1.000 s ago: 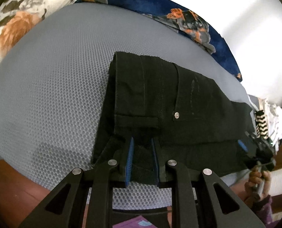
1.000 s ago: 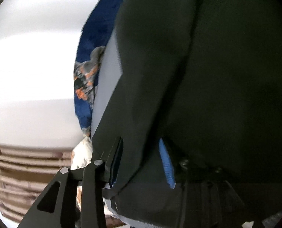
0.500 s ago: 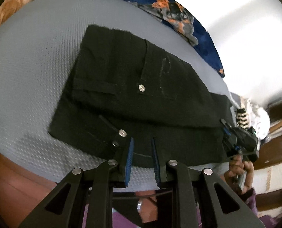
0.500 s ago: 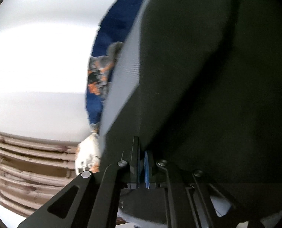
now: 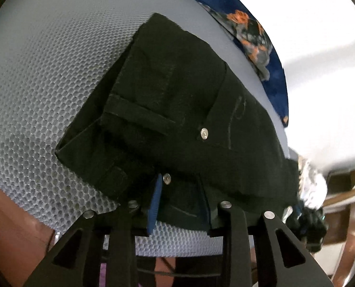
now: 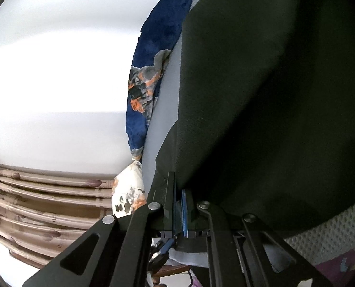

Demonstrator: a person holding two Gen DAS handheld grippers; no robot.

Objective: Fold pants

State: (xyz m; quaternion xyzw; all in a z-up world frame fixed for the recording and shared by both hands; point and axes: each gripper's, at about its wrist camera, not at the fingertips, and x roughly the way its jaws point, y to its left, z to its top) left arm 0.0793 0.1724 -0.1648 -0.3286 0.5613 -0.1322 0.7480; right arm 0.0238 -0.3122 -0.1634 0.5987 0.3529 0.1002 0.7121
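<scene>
The black pants [image 5: 189,100] lie folded on a grey mesh mattress [image 5: 46,83], with two metal buttons showing near the front edge. My left gripper [image 5: 181,203] is low at that near edge. Its jaws are opening, and the waistband fabric lies loose between the blue pads [image 5: 154,203]. In the right wrist view the pants [image 6: 273,95] fill the right side. My right gripper [image 6: 178,205] is shut on their edge, lifting it slightly. The right gripper [image 5: 304,217] also shows at the pants' far right end, blurred.
A blue floral blanket [image 5: 256,31] runs along the mattress's far side and appears again as the blanket [image 6: 153,71]. A white floral pillow [image 6: 129,191] and brown wooden slats [image 6: 34,203] lie beyond. The wooden bed frame [image 5: 10,227] borders the near left.
The left gripper came down closer to the pants' near edge, rolled, and its jaws widened. The right gripper's jaws went from open to shut on the pants' edge and rose.
</scene>
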